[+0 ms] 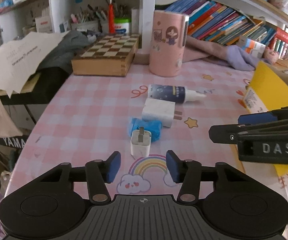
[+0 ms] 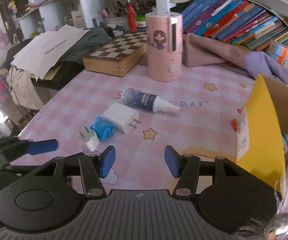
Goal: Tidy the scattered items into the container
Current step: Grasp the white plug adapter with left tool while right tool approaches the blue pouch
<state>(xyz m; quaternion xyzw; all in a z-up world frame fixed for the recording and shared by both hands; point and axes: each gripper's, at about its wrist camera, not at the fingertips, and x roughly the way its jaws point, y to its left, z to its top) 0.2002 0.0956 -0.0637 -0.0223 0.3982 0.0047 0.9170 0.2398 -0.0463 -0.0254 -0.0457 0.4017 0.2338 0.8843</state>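
The pink checked tabletop carries everything, with the yellow cardboard box standing at its right edge; the box is open at the top, and only a small teal scrap shows inside near its wall, the rest of its contents being hidden. A tall pink canister and a chessboard case stand toward the far edge and are not among the loose clutter. The scattered things lie in a loose cluster mid-tabletop: a spray bottle on its side, its long axis running left to right with the nozzle toward the box; a large white charger just in front of it, prongs pointing toward the box; a crumpled blue wrapper touching it; and, closest to the near edge, a small white plug standing on end with its prongs up. That small plug sits just ahead of the left gripper, close to its centre line but not yet between the jaws, which are released with nothing in them. The right gripper is also released and empty, nearer the box and farther from the plug, so the left looks better placed to take the plug next.
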